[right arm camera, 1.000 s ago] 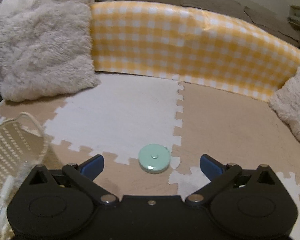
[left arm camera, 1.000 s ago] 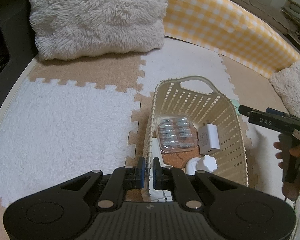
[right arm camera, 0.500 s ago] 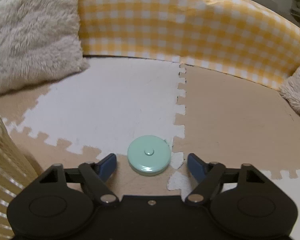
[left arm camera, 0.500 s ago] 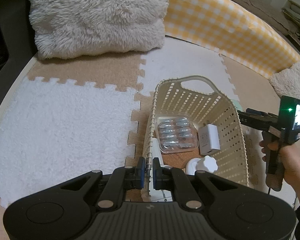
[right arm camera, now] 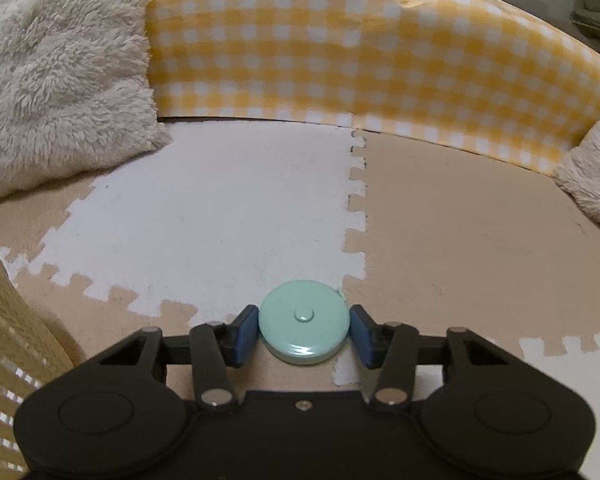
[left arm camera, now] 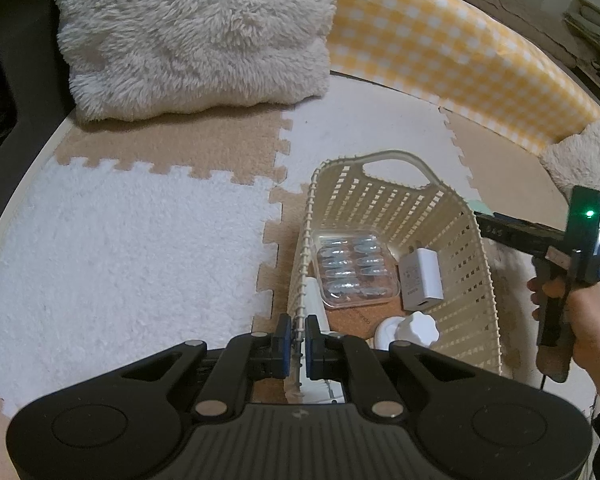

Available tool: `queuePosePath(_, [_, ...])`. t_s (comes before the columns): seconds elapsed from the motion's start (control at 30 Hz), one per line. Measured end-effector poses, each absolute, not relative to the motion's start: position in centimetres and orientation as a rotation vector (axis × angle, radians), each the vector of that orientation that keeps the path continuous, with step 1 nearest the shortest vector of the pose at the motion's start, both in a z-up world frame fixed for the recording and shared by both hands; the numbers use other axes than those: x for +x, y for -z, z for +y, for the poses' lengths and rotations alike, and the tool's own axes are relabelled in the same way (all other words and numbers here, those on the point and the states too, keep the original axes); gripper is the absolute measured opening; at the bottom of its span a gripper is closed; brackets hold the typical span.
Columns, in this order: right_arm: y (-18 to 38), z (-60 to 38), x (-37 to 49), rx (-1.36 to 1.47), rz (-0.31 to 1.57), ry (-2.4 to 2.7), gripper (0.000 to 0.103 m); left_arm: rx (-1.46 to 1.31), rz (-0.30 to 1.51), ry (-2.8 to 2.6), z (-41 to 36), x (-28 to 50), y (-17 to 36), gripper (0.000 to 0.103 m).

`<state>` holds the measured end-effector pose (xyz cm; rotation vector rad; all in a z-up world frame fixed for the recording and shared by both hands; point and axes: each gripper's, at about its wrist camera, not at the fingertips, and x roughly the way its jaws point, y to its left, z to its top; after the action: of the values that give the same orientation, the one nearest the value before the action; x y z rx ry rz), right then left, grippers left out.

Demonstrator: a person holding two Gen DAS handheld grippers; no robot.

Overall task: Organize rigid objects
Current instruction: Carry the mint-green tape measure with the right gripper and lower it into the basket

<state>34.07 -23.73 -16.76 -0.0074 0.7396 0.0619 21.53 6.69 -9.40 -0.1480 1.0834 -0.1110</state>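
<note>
Closing on a mint-green tape measure (right arm camera: 303, 328), the right gripper (right arm camera: 304, 334) had pads at its sides; the left gripper (left arm camera: 296, 334) pinched the basket (left arm camera: 476, 240) rim. A lift into it seemingly came next.

A fluffy pillow (left arm camera: 196, 32) sits on the puzzle floor mat (left arm camera: 112, 240). A yellow checked cushion (right arm camera: 360, 56) stands behind it.

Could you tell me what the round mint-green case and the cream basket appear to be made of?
Mint-green case: likely hard plastic, smooth and glossy; light glints on its rim. Cream basket: probably moulded plastic, matte, with regular slots and an even moulded handle.
</note>
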Motion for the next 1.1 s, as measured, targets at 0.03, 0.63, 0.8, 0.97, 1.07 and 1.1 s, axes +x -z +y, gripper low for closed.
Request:
queuePosePath(0.03, [16.4,-23.9,33.9,0.003,0.735,-0.058,0.05,-0.147,1.083,0.111,6.7,21.5,9.4,0.006])
queuePosePath(0.63, [6.1,-22.6,28.4,0.125,0.551,-0.144,0.05,-0.159,1.086,0.108,7.0,21.2,9.5,0.006])
queuePosePath(0.8, [4.3,-20.0,26.8,0.102,0.54,-0.27,0.05,-0.16,1.086,0.109,7.0,21.2,9.5,0.006])
queuePosePath(0.97, [4.1,-16.9,25.5,0.047,0.588,-0.39,0.05,-0.161,1.086,0.109,7.0,21.2,9.5,0.006])
queuePosePath(1.07, [4.4,-15.1,24.9,-0.002,0.625,-0.459,0.05,-0.162,1.087,0.109,7.0,21.3,9.5,0.006])
queuePosePath(1.1, [4.5,-14.6,24.7,-0.016,0.635,-0.48,0.05,-0.164,1.087,0.109,7.0,21.3,9.5,0.006])
